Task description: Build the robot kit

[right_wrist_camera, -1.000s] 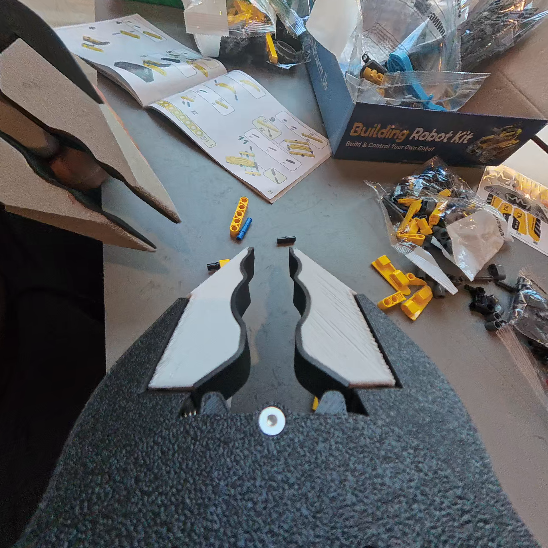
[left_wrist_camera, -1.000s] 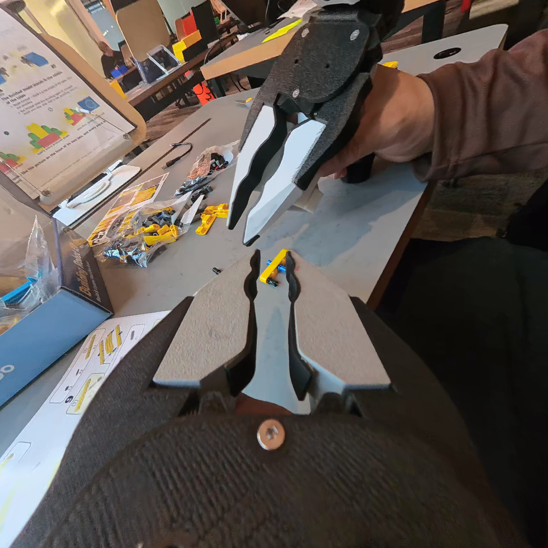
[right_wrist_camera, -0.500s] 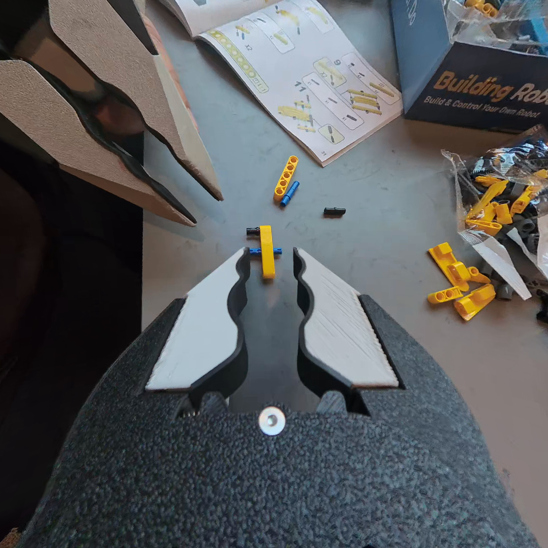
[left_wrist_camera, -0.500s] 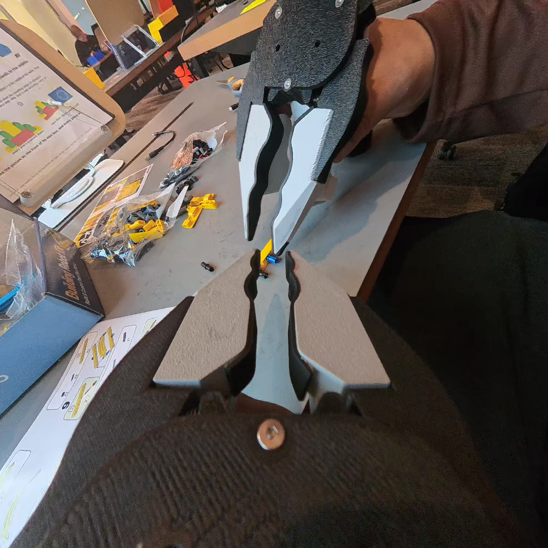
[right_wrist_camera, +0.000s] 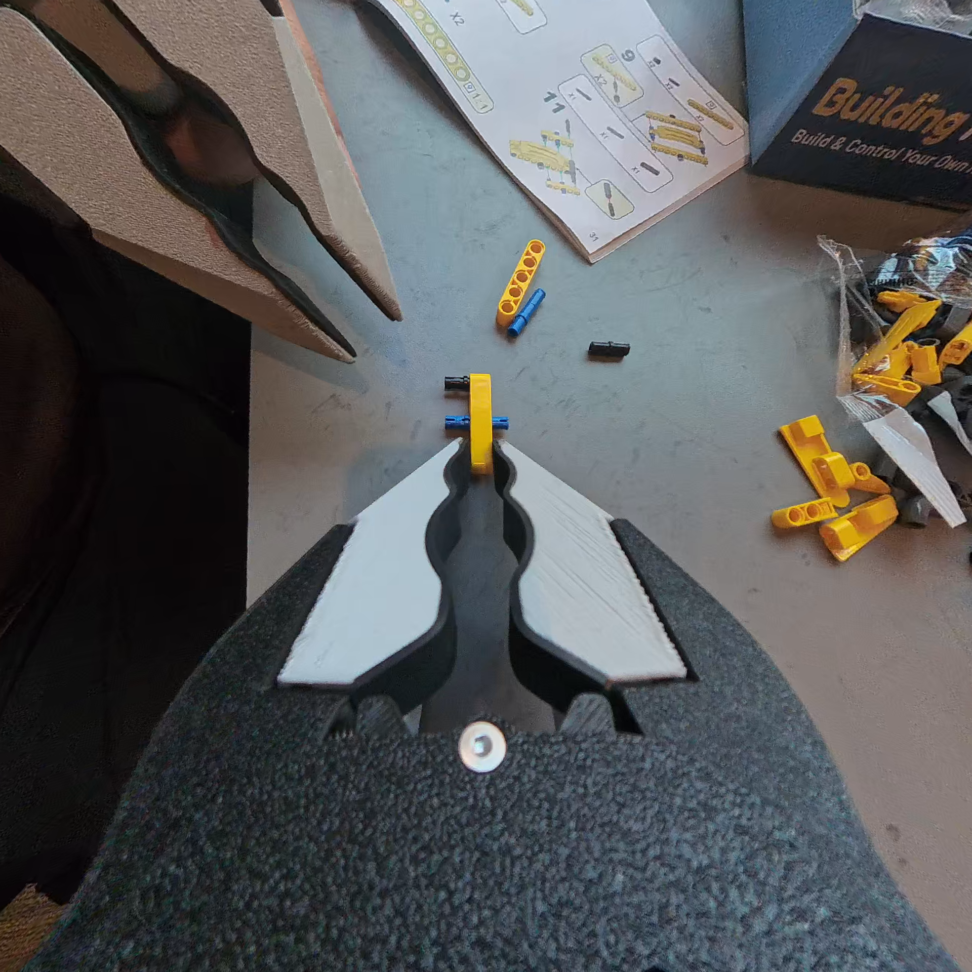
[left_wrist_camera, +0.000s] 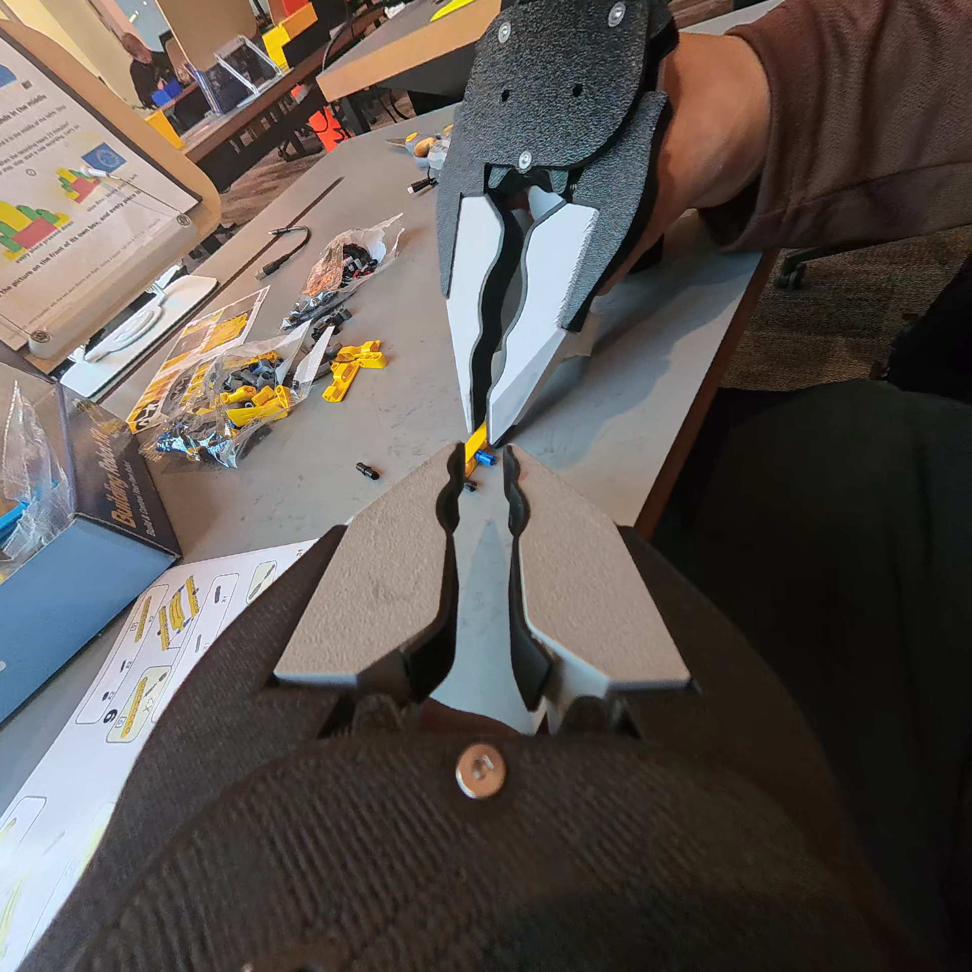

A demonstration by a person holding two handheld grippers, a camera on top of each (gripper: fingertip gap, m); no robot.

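Cluttered grey table (right_wrist_camera: 684, 421): right gripper (right_wrist_camera: 479, 447) pinches the yellow beam (right_wrist_camera: 479, 415) with pins; left gripper (left_wrist_camera: 479, 463) hangs released beside it.

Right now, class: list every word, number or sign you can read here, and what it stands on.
Wording not copied; bearers only.
Blue box: gold and white lettering, legible.
Instruction booklet: step numbers, legible.
Propped poster: print, partly legible.
Yellow-black sheet: blurred.
Yellow beam in right claw: none.
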